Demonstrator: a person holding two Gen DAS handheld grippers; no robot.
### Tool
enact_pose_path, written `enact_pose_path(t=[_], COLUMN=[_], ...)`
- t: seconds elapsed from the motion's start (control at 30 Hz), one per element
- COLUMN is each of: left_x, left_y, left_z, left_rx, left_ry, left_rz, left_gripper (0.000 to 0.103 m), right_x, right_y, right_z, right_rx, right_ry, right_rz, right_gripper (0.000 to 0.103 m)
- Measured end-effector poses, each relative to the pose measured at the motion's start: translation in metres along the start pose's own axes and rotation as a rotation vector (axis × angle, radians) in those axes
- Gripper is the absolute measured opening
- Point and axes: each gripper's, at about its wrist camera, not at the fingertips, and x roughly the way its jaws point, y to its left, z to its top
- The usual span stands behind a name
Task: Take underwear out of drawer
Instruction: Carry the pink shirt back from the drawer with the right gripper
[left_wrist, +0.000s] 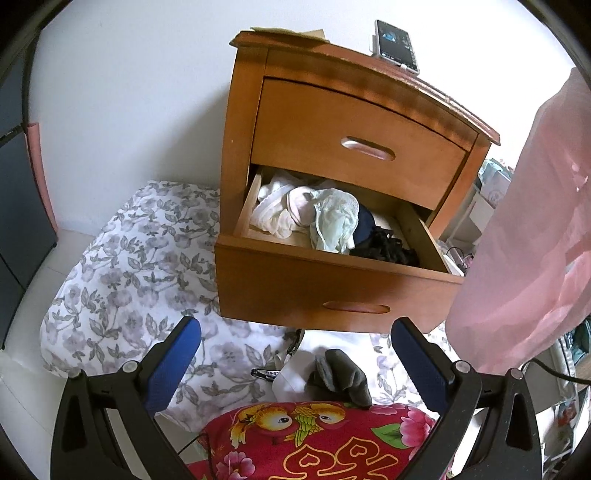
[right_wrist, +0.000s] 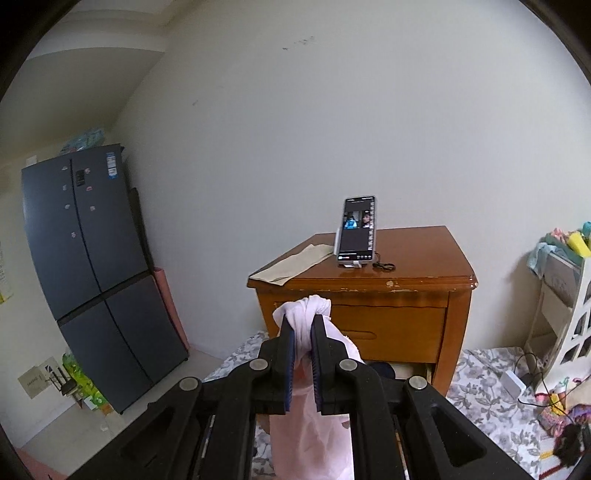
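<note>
Right gripper (right_wrist: 303, 334) is clamped on a pale pink underwear garment (right_wrist: 310, 424), which hangs straight down from its pads, clear of the open drawer (left_wrist: 332, 280). Left gripper (left_wrist: 295, 354), jaws wide and empty, faces the drawer.

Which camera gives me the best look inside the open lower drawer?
The left wrist view: it looks down into the open lower drawer, showing the heap of underwear still inside. The right wrist view shows only a sliver of it, behind the right gripper and its pink garment.
</note>
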Motion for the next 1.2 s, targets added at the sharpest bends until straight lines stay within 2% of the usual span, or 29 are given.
enact_pose_path(t=[0.13,0.5,1.07,1.2], left_x=[-0.006,-0.016,-0.005,0.000], left_y=[0.000,-0.002,0.008,0.009], left_z=[-0.001,-0.003,-0.004,-0.005], left_rx=[0.000,0.007,-0.023,-0.025], left_ry=[-0.012,-0.025,0.003,0.014], left_rz=[0.006,0.013,0.029,0.029], left_gripper=[0.102,0.102,0.102,0.102], right_x=[-0.004,0.024,0.114,0.143], right_y=[0.003,-0.003,-0.005,-0.007], right_z=[-0.008,-0.048,-0.110,-0.138], right_rx=[-0.012,0.020,-0.008,-0.025], right_ry=[0.019,0.177,0.427,0.520], right_rz=[0.003,0.002,-0.043,-0.064], right_gripper=[0.009,0.009,0.009,0.009])
